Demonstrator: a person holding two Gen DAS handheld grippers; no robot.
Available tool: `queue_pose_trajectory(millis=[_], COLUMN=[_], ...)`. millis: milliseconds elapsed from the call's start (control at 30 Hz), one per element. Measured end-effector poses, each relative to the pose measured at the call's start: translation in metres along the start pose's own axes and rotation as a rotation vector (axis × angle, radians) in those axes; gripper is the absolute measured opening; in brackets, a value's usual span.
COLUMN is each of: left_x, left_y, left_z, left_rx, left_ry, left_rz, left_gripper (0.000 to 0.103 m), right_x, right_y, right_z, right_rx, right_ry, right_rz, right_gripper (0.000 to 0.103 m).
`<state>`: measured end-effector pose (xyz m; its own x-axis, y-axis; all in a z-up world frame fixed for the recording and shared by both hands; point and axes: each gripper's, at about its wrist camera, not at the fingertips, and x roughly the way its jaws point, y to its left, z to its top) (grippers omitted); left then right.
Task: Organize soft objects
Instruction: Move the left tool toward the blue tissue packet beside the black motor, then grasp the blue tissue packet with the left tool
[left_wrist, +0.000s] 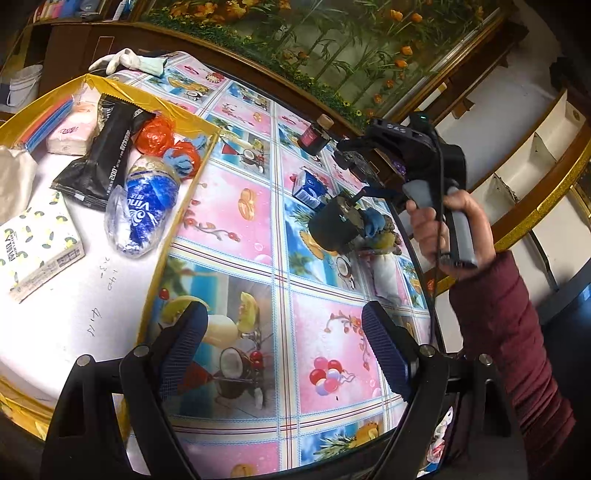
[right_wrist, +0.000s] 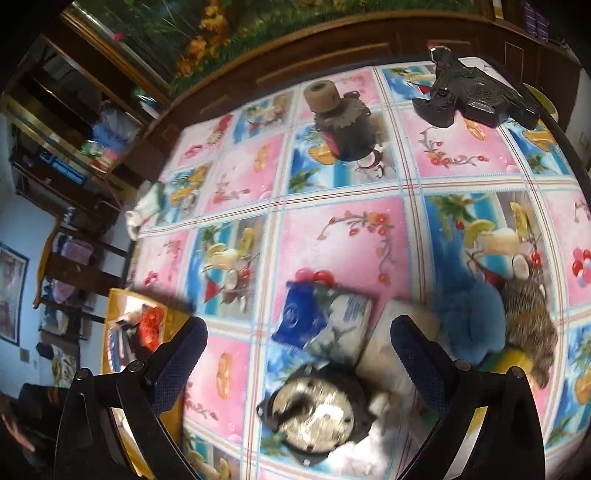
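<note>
A gold-rimmed box (left_wrist: 184, 177) at the left holds soft packs: a blue tissue pack (left_wrist: 144, 206), a black wipes packet (left_wrist: 103, 151), a lemon-print tissue pack (left_wrist: 37, 251) and red-orange bags (left_wrist: 159, 134). My left gripper (left_wrist: 284, 347) hangs open over the patterned tablecloth beside the box, with nothing between its fingers. My right gripper (right_wrist: 297, 354) is open above a pile: a blue-and-white tissue pack (right_wrist: 317, 321), a cream soft piece (right_wrist: 384, 362), a blue fluffy item (right_wrist: 469, 321) and a brown furry item (right_wrist: 528, 314). A hand in a maroon sleeve (left_wrist: 509, 332) holds it.
A round black metal part (right_wrist: 317, 417) lies under the right gripper, at the pile's edge. A corked dark bottle (right_wrist: 340, 122) stands farther back, and a black device (right_wrist: 476, 96) lies at the far right. A white glove (left_wrist: 122, 61) rests at the table's far edge.
</note>
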<state>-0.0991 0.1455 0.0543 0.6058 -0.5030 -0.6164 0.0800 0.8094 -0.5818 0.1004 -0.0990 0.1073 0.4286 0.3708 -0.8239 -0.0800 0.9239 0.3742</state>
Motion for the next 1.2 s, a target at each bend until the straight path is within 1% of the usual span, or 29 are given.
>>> queue_pose_trajectory(millis=[33, 133, 233, 267, 300, 333, 367, 400, 433, 467, 500, 567, 600, 667, 700, 733, 767, 833, 900, 967, 1067, 1133, 1200], left_x=[-0.001, -0.006, -0.009, -0.01, -0.011, -0.011, -0.01, -0.01, -0.009, -0.009, -0.009, -0.009, -0.01, -0.011, -0.01, -0.009, -0.007, 0.001, 0.019, 0.045, 0.095, 0.126, 0.163], left_y=[0.002, 0.007, 0.012, 0.015, 0.017, 0.018, 0.019, 0.019, 0.018, 0.017, 0.016, 0.012, 0.011, 0.006, 0.003, 0.0, -0.003, -0.013, -0.029, -0.039, -0.044, -0.046, -0.05], left_z=[0.001, 0.003, 0.006, 0.008, 0.009, 0.01, 0.01, 0.011, 0.011, 0.013, 0.014, 0.019, 0.023, 0.031, 0.036, 0.044, 0.051, 0.069, 0.091, 0.114, 0.144, 0.156, 0.164], left_rx=[0.0, -0.001, 0.001, -0.005, -0.011, -0.015, -0.016, -0.015, -0.009, -0.002, 0.005, 0.016, 0.022, 0.035, 0.039, 0.037, 0.033, 0.04, 0.082, 0.11, 0.102, 0.105, 0.123], left_ry=[-0.003, -0.014, -0.025, -0.027, -0.029, -0.03, -0.029, -0.027, -0.024, -0.023, -0.024, -0.024, -0.026, -0.032, -0.03, -0.026, -0.02, -0.007, 0.016, 0.046, 0.094, 0.117, 0.161], left_rz=[0.001, 0.007, 0.02, 0.021, 0.023, 0.026, 0.026, 0.024, 0.023, 0.022, 0.023, 0.021, 0.019, 0.016, 0.012, 0.002, -0.008, -0.018, -0.001, 0.028, 0.085, 0.128, 0.175], left_gripper=[0.086, 0.086, 0.086, 0.086, 0.086, 0.086, 0.086, 0.086, 0.086, 0.086, 0.086, 0.086, 0.086, 0.086, 0.086, 0.086, 0.086, 0.086, 0.086, 0.086, 0.086, 0.086, 0.086], right_x=[0.009, 0.038, 0.07, 0.079, 0.086, 0.089, 0.09, 0.09, 0.087, 0.082, 0.073, 0.054, 0.043, 0.021, 0.012, 0.003, -0.007, -0.028, -0.047, -0.058, -0.059, -0.066, -0.064], right_y=[0.002, 0.005, 0.018, 0.025, 0.034, 0.044, 0.054, 0.064, 0.073, 0.08, 0.088, 0.088, 0.081, 0.061, 0.047, 0.033, 0.014, -0.019, -0.044, -0.062, -0.073, -0.077, -0.075], right_z=[0.011, 0.032, 0.043, 0.043, 0.042, 0.041, 0.039, 0.035, 0.03, 0.025, 0.021, 0.019, 0.021, 0.022, 0.022, 0.019, 0.015, -0.001, -0.025, -0.053, -0.091, -0.112, -0.126], right_rx=[-0.011, -0.006, -0.022, -0.037, -0.058, -0.089, -0.117, -0.146, -0.187, -0.228, -0.277, -0.3, -0.287, -0.244, -0.206, -0.163, -0.092, 0.03, 0.112, 0.157, 0.171, 0.166, 0.134], right_ry=[0.042, 0.17, 0.296, 0.344, 0.365, 0.38, 0.398, 0.416, 0.423, 0.421, 0.4, 0.33, 0.272, 0.139, 0.078, 0.033, -0.028, -0.158, -0.298, -0.409, -0.497, -0.572, -0.635], right_rz=[-0.027, -0.045, -0.066, -0.055, -0.042, -0.004, 0.055, 0.115, 0.154, 0.175, 0.192, 0.191, 0.142, -0.007, -0.065, -0.095, -0.099, -0.045, -0.018, -0.038, -0.085, -0.147, -0.239], right_gripper=[0.101, 0.101, 0.101, 0.101, 0.101, 0.101, 0.099, 0.099, 0.099, 0.099, 0.099, 0.099, 0.099, 0.099, 0.099, 0.099, 0.099, 0.099, 0.099, 0.1, 0.1, 0.1, 0.1])
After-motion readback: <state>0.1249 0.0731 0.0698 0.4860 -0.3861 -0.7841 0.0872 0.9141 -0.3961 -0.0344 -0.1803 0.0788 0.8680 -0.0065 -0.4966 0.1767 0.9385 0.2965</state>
